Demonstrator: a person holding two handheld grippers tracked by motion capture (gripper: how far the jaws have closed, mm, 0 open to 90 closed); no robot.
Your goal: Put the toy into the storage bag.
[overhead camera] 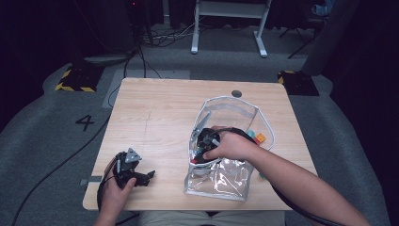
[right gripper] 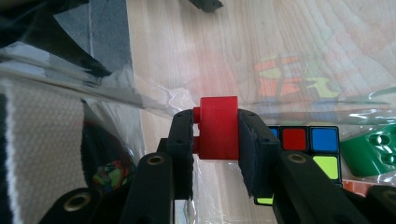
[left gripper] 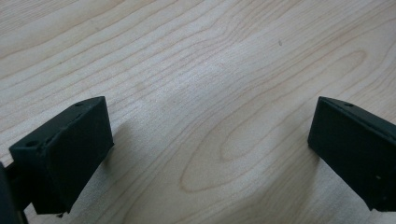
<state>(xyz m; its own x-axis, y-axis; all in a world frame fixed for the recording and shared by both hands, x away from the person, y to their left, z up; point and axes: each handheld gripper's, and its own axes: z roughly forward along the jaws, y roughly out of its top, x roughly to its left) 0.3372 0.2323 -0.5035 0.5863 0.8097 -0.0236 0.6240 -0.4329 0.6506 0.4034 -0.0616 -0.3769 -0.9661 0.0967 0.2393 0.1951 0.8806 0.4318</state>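
Observation:
A clear plastic pouch with a white trim lies open on the wooden table. My right gripper reaches into its mouth. In the right gripper view its jaws are shut on a small red block, held inside the pouch. A colour cube and a green piece lie in the pouch beside it. My left gripper rests near the table's front left, open, its jaws wide apart over bare wood with nothing between them.
Small orange and teal pieces lie on the table just right of the pouch. A round hole sits near the table's far edge. Cables trail from both grippers. A white desk frame stands on the floor behind.

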